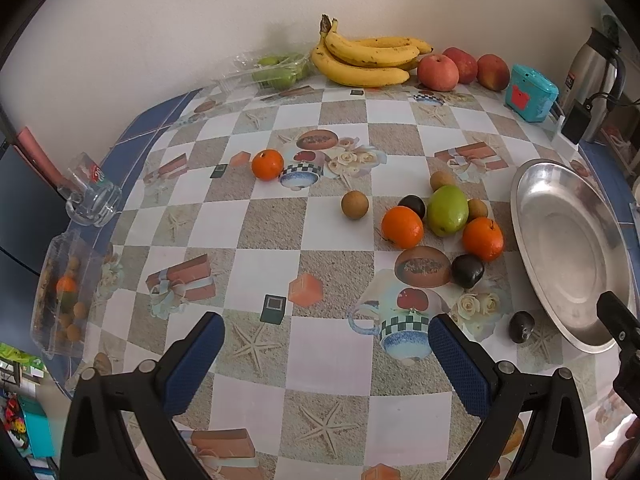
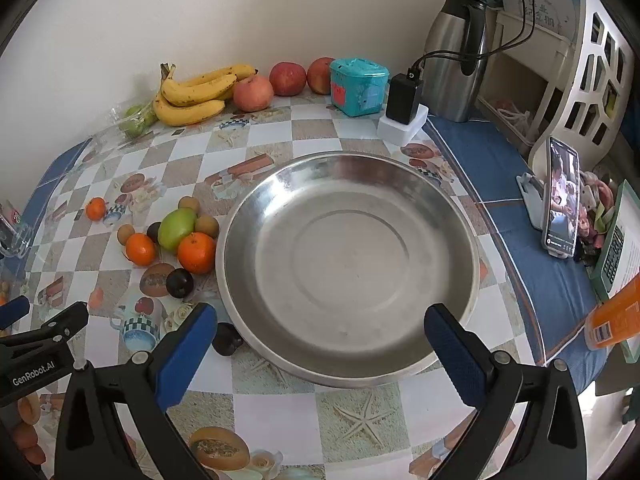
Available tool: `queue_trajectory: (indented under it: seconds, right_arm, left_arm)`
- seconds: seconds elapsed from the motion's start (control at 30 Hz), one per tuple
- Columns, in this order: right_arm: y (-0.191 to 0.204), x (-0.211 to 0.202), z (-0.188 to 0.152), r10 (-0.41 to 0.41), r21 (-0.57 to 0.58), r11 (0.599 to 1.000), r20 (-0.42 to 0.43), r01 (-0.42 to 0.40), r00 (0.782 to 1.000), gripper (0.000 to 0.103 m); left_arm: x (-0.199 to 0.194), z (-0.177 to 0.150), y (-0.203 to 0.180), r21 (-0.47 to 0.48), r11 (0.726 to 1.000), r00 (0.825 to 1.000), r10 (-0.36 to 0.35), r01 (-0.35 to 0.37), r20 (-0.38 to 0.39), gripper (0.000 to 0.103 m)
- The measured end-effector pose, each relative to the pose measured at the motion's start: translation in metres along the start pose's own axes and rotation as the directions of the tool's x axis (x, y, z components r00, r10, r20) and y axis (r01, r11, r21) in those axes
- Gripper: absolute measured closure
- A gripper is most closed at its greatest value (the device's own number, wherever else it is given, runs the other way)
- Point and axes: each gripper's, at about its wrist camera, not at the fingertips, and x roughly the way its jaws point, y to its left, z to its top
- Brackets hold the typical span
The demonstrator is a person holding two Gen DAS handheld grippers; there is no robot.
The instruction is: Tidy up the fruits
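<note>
Only my right view shows the phone; only my left shows the glass mug. Both my jaws gape, holding nothing, and a dark plum sits against the steel bowl rim.

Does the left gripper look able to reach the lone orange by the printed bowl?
Probably yes: the left gripper is open and empty, and only bare tablecloth lies between it and the lone orange.

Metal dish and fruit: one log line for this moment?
metal dish: holds nothing | loose fruit: tablecloth | left gripper: open | right gripper: open
</note>
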Motion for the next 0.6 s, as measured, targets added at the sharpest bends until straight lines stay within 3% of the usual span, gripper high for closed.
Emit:
queue_trajectory:
  seconds: [0.6]
  right_arm:
    - [0.0019,0.0004,0.0007,0.001,-0.002,1.000,0.000,-0.001,1.000,0.000]
  left_arm:
    - [0.0001,-0.0001,0.0008,0.000,1.000,1.000,0.000,0.000,0.000,0.000]
